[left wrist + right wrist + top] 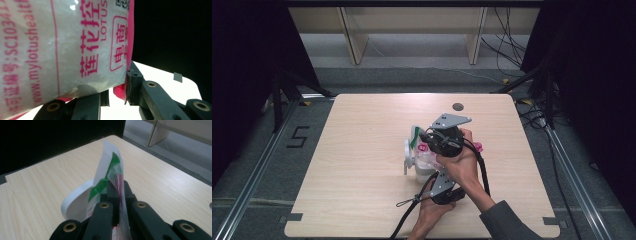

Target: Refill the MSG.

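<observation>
Pinching the top edge of the translucent plastic bag with pink lettering and white powder [426,159], the right gripper [443,140] has its jaws pressed together on the film, which rises upright beyond its fingertips [115,185] over the white bowl [75,206]; the left gripper [443,189] clamps the bag's lower pink-edged corner [128,65] from the person's side. Seen from above, the bag stands mid-table [362,150] between both hands; the left gripper view alone shows the print.
</observation>
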A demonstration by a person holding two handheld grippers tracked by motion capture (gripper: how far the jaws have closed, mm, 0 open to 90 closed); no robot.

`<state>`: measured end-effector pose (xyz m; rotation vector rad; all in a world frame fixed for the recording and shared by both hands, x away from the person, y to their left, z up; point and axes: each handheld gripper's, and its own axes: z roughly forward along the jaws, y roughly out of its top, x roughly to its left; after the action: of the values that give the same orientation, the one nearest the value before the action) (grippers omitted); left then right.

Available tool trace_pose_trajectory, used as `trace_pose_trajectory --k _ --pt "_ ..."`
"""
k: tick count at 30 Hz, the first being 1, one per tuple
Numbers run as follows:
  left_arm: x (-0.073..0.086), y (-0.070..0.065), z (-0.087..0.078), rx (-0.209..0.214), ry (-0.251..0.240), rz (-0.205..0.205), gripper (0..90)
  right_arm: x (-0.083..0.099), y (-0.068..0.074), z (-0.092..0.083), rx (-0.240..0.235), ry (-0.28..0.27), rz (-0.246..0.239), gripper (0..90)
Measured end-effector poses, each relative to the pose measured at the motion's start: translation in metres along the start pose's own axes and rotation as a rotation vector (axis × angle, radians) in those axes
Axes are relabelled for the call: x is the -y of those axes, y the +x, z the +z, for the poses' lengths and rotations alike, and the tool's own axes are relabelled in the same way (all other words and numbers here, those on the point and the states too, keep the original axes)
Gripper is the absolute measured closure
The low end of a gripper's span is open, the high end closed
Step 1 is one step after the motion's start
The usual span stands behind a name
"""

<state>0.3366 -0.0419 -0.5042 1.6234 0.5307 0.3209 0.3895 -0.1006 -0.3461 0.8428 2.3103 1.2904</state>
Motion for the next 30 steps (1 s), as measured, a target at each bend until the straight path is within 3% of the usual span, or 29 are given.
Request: trace_pose_trajectory --k 2,3,4,5,8,12,14,15,17,23,28,30 --pt "0.0003 0.0007 0.0014 0.017 -0.020 -0.006 76.2 0.0000 -0.0004 -0.0004 -0.005 -0.017 0.006 90.0" --pt "0.0004 0.0002 0.0013 0.009 -0.015 -0.006 76.2 0.0000 -0.0009 -0.0009 0.004 -0.013 -0.008 90.0" --pt "0.0005 -0.0003 0.0008 0.003 -0.003 -0.002 76.2 0.0011 0.0018 0.0005 0.005 -0.003 0.009 89.9" --pt "0.0010 0.0004 0.0020 0.017 -0.020 -0.005 76.1 0.0008 0.0007 0.0006 0.001 0.014 -0.008 89.9" --pt "0.0000 0.0012 0.0009 0.013 -0.023 -0.002 76.2 -0.0004 -0.0001 -0.0007 -0.007 -0.009 0.010 90.0" --pt "0.0009 0.0008 0.0014 0.013 -0.021 -0.005 76.1 0.0009 0.0011 0.0018 -0.001 0.010 -0.008 90.0" --pt "0.0003 0.0006 0.0007 0.006 -0.022 -0.005 76.2 -0.0001 0.0007 0.0006 -0.005 -0.006 0.008 90.0" --pt "0.0001 0.0002 -0.0003 0.000 -0.008 -0.003 76.2 -0.0005 -0.0003 -0.0001 -0.004 -0.008 -0.006 90.0" --pt "0.0012 0.0007 0.0013 0.014 -0.018 -0.002 76.2 0.0004 0.0004 0.0004 0.005 0.006 -0.014 89.9" --pt "0.0001 0.0000 -0.0003 0.000 -0.010 -0.003 76.2 0.0003 0.0005 0.0014 -0.007 -0.012 -0.005 90.0" --pt "0.0002 0.0007 0.0007 0.013 -0.024 -0.002 76.2 -0.0001 0.0013 0.0000 -0.010 -0.009 0.002 90.0" --pt "0.0002 -0.0001 0.0003 0.000 -0.006 0.000 76.2 0.0006 0.0028 0.0004 -0.004 0.006 0.010 89.9"
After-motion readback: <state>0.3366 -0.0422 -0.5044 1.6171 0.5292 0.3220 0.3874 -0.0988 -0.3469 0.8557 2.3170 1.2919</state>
